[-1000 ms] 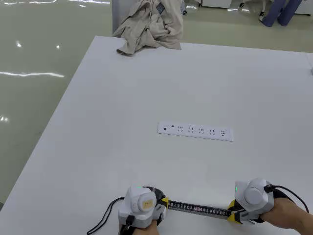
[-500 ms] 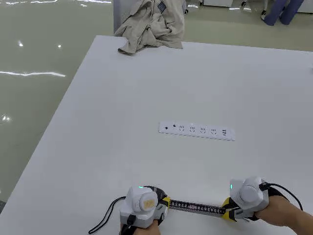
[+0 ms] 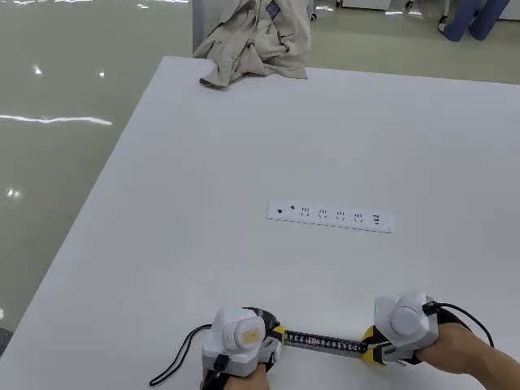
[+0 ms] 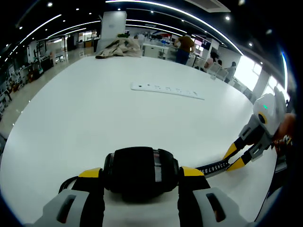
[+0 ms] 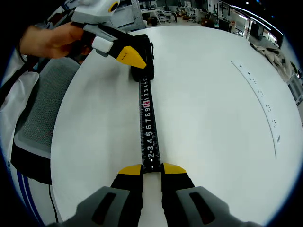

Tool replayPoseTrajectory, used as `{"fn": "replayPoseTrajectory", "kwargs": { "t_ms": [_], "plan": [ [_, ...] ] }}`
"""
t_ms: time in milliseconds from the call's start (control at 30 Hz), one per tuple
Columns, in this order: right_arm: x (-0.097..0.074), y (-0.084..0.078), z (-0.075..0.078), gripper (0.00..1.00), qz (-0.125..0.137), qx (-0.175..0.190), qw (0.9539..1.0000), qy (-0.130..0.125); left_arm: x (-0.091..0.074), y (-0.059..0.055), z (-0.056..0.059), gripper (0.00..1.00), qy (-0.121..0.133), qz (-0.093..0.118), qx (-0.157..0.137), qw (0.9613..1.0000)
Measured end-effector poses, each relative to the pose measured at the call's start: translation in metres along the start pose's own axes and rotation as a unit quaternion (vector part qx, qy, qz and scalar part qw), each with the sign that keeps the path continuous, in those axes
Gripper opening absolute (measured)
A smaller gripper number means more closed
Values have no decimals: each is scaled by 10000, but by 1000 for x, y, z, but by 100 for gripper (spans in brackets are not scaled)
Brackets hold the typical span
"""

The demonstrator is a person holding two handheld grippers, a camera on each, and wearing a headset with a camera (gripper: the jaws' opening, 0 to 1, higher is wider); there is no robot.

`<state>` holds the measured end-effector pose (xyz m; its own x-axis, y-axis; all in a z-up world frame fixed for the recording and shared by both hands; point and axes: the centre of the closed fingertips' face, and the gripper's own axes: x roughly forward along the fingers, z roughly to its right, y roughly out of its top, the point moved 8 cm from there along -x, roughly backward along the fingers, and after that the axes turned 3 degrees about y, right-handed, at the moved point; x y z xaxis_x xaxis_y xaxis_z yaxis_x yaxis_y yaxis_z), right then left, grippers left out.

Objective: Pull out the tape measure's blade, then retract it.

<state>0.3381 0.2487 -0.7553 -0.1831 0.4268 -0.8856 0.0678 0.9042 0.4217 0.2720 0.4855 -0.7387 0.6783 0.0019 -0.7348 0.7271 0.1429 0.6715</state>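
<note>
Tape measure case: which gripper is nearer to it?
Left. The left gripper is clamped on the tape measure case; the right gripper sits apart, pinching the drawn-out blade near its tip.

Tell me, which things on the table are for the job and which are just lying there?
For the job: tape measure, in the left gripper; its blade, pinched by the right gripper.
Just lying about: power strip; crumpled cloth at the far edge.
</note>
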Motion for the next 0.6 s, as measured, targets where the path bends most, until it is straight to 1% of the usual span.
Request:
{"fn": "replayPoseTrajectory", "kwargs": {
  "t_ms": [600],
  "plan": [
    [6, 13, -2, 13, 16, -94, 10000, -29, -1, 0, 0, 60, -7, -6, 0, 10000]
  ]
}}
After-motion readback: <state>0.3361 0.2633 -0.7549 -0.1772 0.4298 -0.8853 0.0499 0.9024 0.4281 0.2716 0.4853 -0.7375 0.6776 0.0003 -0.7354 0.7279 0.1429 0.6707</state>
